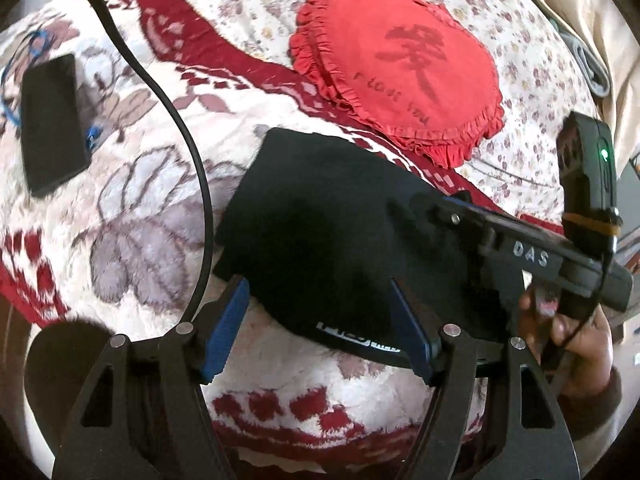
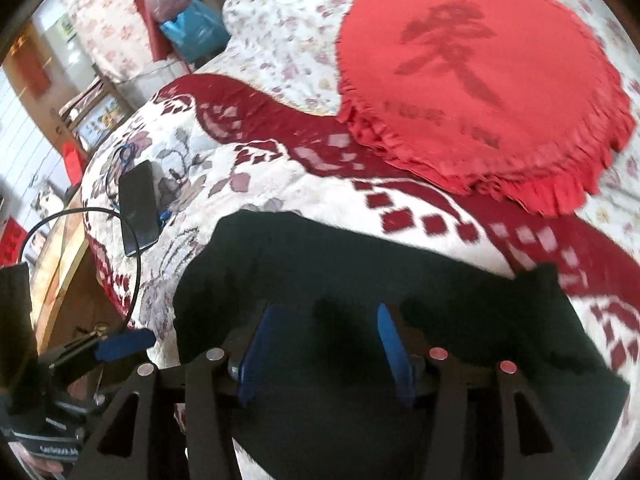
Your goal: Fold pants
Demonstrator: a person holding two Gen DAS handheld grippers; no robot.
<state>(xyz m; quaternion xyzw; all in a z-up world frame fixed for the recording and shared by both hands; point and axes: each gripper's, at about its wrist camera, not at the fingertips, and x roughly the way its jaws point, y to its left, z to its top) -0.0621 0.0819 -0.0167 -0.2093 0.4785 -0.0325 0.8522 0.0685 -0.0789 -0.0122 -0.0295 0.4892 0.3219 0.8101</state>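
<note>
The pants (image 1: pixel 320 224) lie folded into a black block on my blanket (image 1: pixel 160 208), near its front edge, with a white-lettered waistband label at the nearest fold. My left gripper (image 1: pixel 320 320) hangs over the near end of the pants with its blue pads (image 1: pixel 224 332) spread wide; the pads press on nothing. My right gripper (image 2: pixel 324 344) hangs over the middle of the pants, its jaws partly apart, with no cloth pinched between the blue pads (image 2: pixel 392 348). In the left wrist view the right gripper reaches in from the right side, held in my hand (image 1: pixel 568 340), its tip over the right part of the pants. A red frilled cushion (image 1: pixel 400 76) rests beyond the pants, overlapping the far edge of the blanket and the flowered sheet (image 1: pixel 248 4). A black phone (image 1: pixel 52 124) lies flat toward the blanket's left edge, well apart from the pants. A black cable (image 1: pixel 180 128) arcs over the blanket between the phone and the pants.
</note>
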